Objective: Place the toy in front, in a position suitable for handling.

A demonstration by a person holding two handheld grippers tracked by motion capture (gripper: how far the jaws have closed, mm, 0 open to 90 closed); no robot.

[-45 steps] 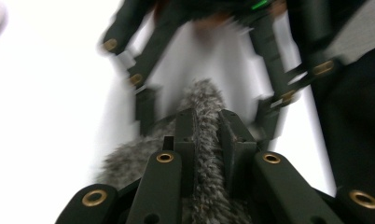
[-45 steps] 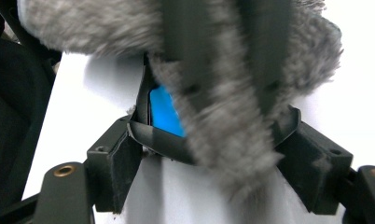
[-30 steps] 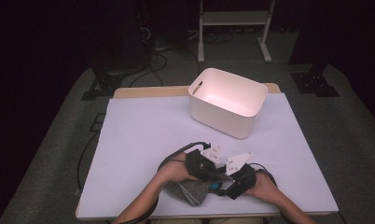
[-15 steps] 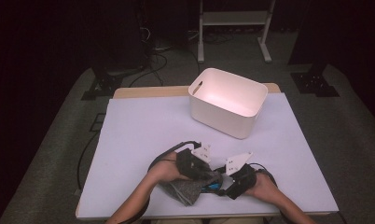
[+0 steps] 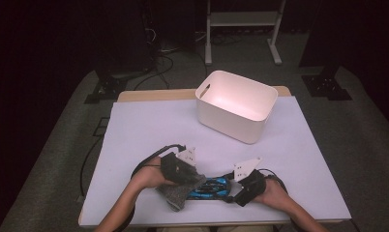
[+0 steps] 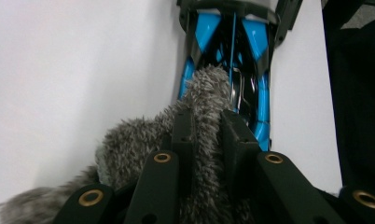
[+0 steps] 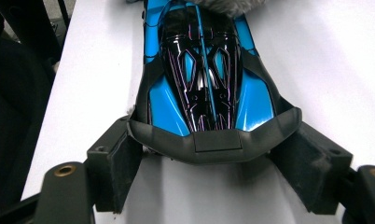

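The left gripper (image 6: 206,126) is clenching a fold of the grey fuzzy cloth (image 6: 143,144) and is laying it on the blue toy car (image 6: 232,56), which is lying on the white table (image 5: 149,125) near the person's edge. The right gripper (image 7: 213,158) is bracing the car's end, its pads (image 7: 122,163) pressing both flanks (apparently a wide, steady hold). For a clean wipe, the cloth hand should be stroking lengthwise with light pressure, while the bracing hand is keeping the car flat. The white bin (image 5: 236,104) is standing well apart.
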